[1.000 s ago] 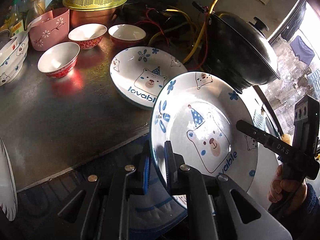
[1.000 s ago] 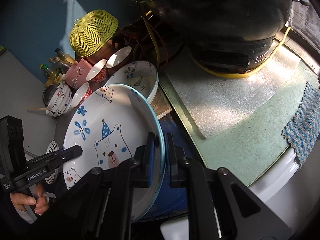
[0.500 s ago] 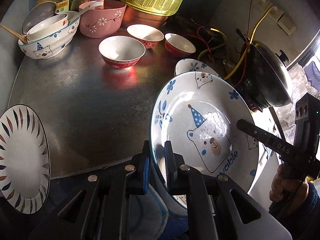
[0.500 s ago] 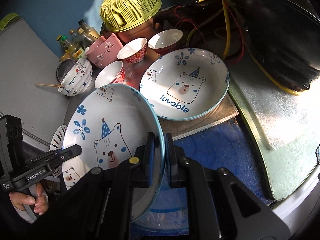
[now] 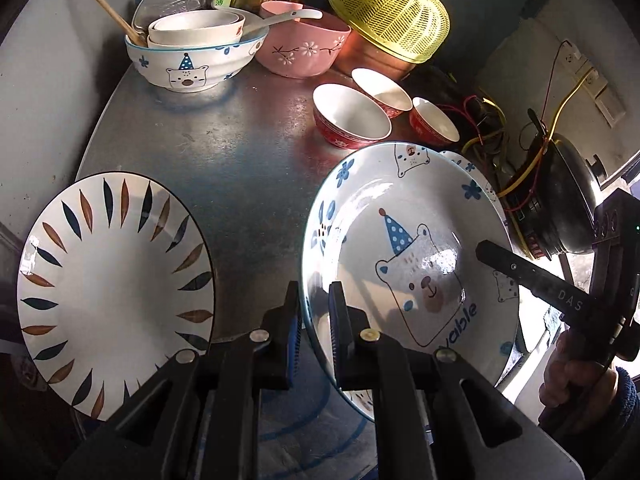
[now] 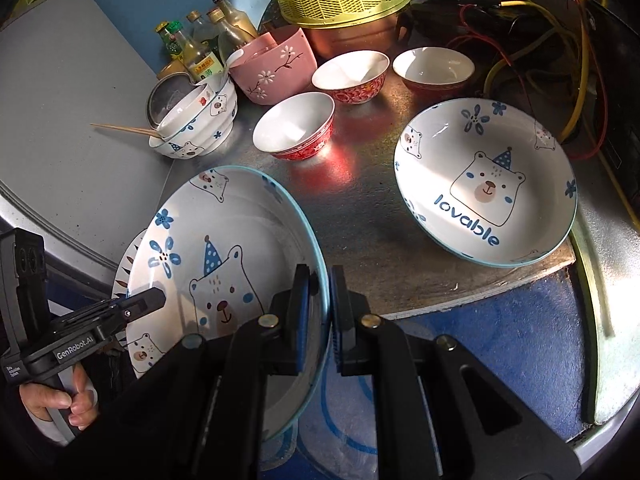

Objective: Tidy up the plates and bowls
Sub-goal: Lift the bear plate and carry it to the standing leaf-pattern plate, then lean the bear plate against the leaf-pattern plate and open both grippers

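Left wrist view shows the left gripper (image 5: 314, 312) and right gripper (image 6: 320, 304) each pinching the rim of the bear plate (image 5: 404, 264), held tilted beside the leaf plate (image 5: 112, 292), so lowering it level and evenly seems advisable.

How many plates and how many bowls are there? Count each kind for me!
Bear plates: 2, one held, one on the table
Leaf-pattern plate: 1
Red bowls: 3
Pink flower bowl: 1
Bear bowl holding stacked white bowls: 1
Total: 8, not counting the stacked white ones.
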Tool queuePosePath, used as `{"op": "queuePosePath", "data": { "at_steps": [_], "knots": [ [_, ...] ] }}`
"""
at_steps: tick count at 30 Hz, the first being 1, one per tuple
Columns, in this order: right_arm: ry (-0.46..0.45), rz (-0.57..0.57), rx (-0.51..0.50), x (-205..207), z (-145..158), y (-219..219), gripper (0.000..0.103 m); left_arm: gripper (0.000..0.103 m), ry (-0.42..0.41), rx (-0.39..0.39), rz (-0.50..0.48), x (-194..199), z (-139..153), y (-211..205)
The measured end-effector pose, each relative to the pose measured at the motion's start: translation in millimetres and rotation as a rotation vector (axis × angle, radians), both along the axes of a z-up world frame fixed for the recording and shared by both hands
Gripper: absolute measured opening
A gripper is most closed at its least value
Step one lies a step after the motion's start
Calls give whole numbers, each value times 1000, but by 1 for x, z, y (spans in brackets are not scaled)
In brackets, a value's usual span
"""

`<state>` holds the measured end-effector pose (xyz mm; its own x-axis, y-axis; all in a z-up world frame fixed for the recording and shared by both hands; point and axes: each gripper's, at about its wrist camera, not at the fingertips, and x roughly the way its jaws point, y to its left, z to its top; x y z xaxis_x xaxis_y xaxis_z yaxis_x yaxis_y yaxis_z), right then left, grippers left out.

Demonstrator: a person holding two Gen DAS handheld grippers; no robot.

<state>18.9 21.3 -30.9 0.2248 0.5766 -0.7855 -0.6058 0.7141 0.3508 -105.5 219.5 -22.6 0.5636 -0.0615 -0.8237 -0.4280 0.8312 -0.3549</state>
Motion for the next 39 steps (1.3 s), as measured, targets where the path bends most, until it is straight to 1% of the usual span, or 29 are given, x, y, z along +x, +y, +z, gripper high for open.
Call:
{"op": "queuePosePath", "data": {
  "at_steps": [18, 28, 39],
  "knots": [
    [-5, 175, -22, -31, -7, 91, 11, 11, 5, -6, 178, -64, -6, 66],
    [6, 260, -28, -50, -17, 135, 11, 11, 26, -2, 260, -93, -13, 95],
    [27, 356, -51, -68, -30, 182, 11, 11, 63, -19, 350, -122, -29, 126]
  ]
}}
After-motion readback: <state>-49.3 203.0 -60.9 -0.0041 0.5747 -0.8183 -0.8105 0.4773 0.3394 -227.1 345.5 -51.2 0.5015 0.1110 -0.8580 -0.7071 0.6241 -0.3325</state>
